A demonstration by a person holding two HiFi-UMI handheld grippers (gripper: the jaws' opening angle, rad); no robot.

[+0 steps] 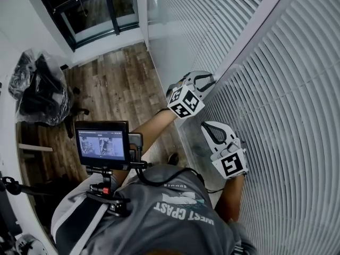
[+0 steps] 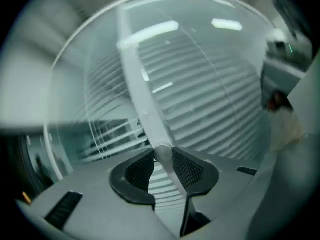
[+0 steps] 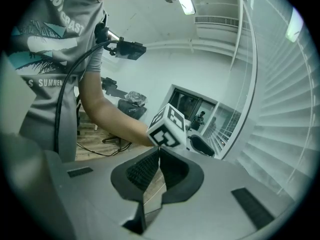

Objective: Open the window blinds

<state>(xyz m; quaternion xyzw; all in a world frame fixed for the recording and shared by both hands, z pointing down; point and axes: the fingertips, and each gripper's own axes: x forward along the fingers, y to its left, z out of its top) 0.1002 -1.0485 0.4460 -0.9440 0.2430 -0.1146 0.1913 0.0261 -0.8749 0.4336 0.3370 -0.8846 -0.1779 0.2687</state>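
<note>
White slatted blinds [image 1: 287, 116] cover the window on the right. In the left gripper view a white tilt wand [image 2: 140, 94] hangs down in front of the slats [image 2: 210, 99]. My left gripper [image 2: 162, 156] is shut on the wand's lower end, with both black pads pressed against it. The head view shows that gripper [image 1: 210, 81] held up against the blinds. My right gripper [image 1: 204, 126] is just below it, close to the slats. Its pads [image 3: 159, 154] meet with nothing between them, and it points toward the left gripper's marker cube [image 3: 167, 126].
A small monitor on a chest rig [image 1: 102, 142] sits in front of the person's body. Wooden floor [image 1: 117, 84] stretches to the left, with black bagged items [image 1: 37, 89] by the wall. A dark-framed glass door [image 1: 95, 9] is at the far end.
</note>
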